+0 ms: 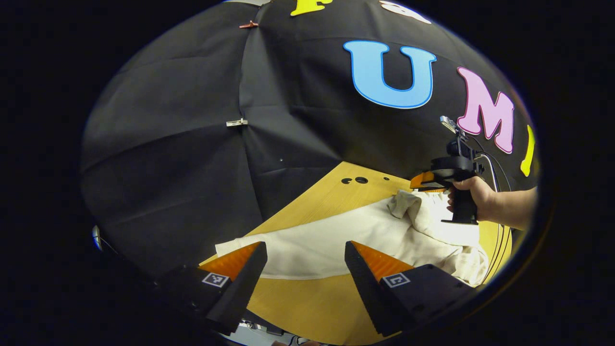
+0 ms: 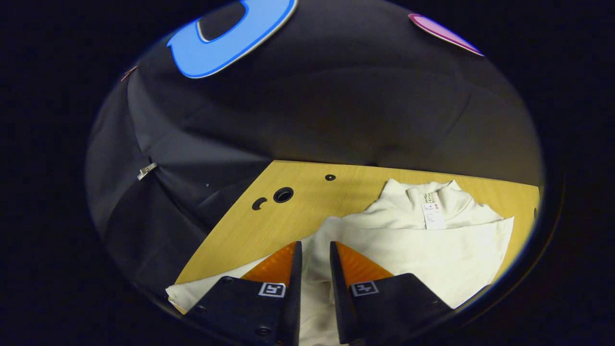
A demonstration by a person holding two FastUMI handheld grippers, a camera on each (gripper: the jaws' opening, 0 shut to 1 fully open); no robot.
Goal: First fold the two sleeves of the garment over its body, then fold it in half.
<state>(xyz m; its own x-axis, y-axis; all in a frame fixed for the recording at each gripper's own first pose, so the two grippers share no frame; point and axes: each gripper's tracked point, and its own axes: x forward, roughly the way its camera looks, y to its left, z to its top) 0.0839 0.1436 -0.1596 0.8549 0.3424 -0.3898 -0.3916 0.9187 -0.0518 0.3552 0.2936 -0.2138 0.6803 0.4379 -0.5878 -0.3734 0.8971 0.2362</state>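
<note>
A cream garment [image 1: 326, 240] lies across the wooden table [image 1: 331, 192]. In the left gripper view my left gripper [image 1: 305, 247] hangs open above the garment's near edge, nothing between its fingers. Far right, a hand [image 1: 473, 194] holds my right gripper [image 1: 423, 181] over a raised bunch of cloth [image 1: 403, 199]. In the right gripper view the garment [image 2: 432, 250] shows its collar [image 2: 427, 192] and a white label [image 2: 433, 216]. My right gripper [image 2: 314, 244] has its fingers close together, pinching a strip of sleeve cloth over the body.
Round cable holes [image 1: 360, 180] [image 2: 282, 194] sit in the table near its far corner. The black booth wall rises just behind the table. Metal clips [image 1: 237, 123] [image 2: 146, 169] pin its seams. Bare wood [image 2: 288, 221] lies left of the garment.
</note>
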